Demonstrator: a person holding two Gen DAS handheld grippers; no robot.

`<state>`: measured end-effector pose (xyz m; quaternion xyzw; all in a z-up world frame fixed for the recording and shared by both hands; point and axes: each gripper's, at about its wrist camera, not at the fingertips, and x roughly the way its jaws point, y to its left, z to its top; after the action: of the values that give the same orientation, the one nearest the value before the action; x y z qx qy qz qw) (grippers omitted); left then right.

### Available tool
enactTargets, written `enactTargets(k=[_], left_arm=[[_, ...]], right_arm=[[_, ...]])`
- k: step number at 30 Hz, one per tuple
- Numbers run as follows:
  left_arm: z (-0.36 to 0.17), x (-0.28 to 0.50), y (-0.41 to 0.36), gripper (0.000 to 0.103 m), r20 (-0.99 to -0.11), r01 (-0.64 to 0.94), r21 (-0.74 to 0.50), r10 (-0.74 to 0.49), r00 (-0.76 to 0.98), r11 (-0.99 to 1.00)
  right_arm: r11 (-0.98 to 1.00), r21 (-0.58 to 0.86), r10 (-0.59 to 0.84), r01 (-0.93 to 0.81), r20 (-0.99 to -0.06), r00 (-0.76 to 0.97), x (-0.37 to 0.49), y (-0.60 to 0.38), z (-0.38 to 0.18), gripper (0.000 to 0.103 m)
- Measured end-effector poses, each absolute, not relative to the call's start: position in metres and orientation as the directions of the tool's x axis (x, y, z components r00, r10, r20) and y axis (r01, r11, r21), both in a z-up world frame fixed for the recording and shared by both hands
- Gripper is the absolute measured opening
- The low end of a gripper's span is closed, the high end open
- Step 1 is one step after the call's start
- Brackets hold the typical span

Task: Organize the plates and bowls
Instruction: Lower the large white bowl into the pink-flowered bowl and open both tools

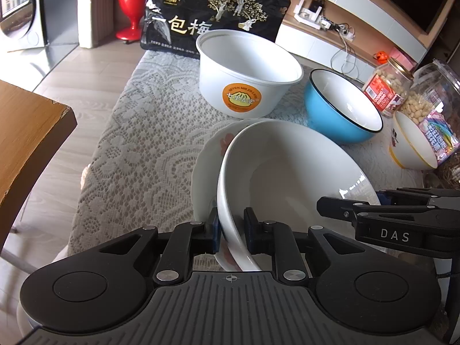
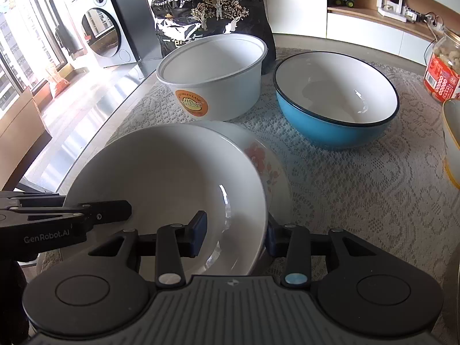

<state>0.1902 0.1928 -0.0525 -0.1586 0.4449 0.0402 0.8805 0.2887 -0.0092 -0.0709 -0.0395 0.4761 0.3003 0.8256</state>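
Lace cloth (image 2: 359, 189), pale w/ a floral weave, covers the table top and carries everything else. Far side: a black foil bag (image 1: 212, 17) w/ gold trees and Chinese lettering stands upright behind the dishes. Just in front of it sits a white plastic tub (image 2: 218, 86) w/ an orange round sticker, upright and empty. Right of the tub, near but apart, is a blue bowl (image 2: 336, 109), white inside w/ a dark rim, also empty.

Near centre: a white bowl (image 2: 172, 178), tilted, sits on/inside a flower-print plate (image 2: 264, 158); the plate's pink blossoms show past the bowl's right edge in the right wrist view. Both grippers are on this bowl, opp. sides of the rim.

Left gripper (image 1: 233, 233): fingers narrowly apart, one pad outside the bowl wall, the other inside, both pressed on the rim, so it has hold of the white bowl. Right gripper (image 2: 235, 235): wider gap, left pad inside the bowl, right pad outside against the wall at the rim; it looks clamped on the same bowl too.

Far right edge: a clear jar of nuts (image 1: 388, 86) w/ a red label, next to a second clear jar (image 1: 434, 109), and a small white bowl w/ yellow trim (image 1: 411, 146) in front of them.
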Motion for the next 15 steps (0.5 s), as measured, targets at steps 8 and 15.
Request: enactTargets(k=[8, 15], left_arm=[[-0.057, 0.210, 0.202, 0.020, -0.795, -0.214, -0.261, -0.084, 0.601, 0.941], [-0.053, 0.214, 0.203, 0.020, -0.801, -0.195, -0.240, -0.080, 0.593, 0.951]], right_arm=[[0.823, 0.181, 0.439, -0.538, -0.804, 0.401, 0.293, -0.003, -0.072, 0.040], [0.837, 0.118, 0.408, -0.535, -0.786, 0.465, 0.289, -0.008, -0.062, 0.040]])
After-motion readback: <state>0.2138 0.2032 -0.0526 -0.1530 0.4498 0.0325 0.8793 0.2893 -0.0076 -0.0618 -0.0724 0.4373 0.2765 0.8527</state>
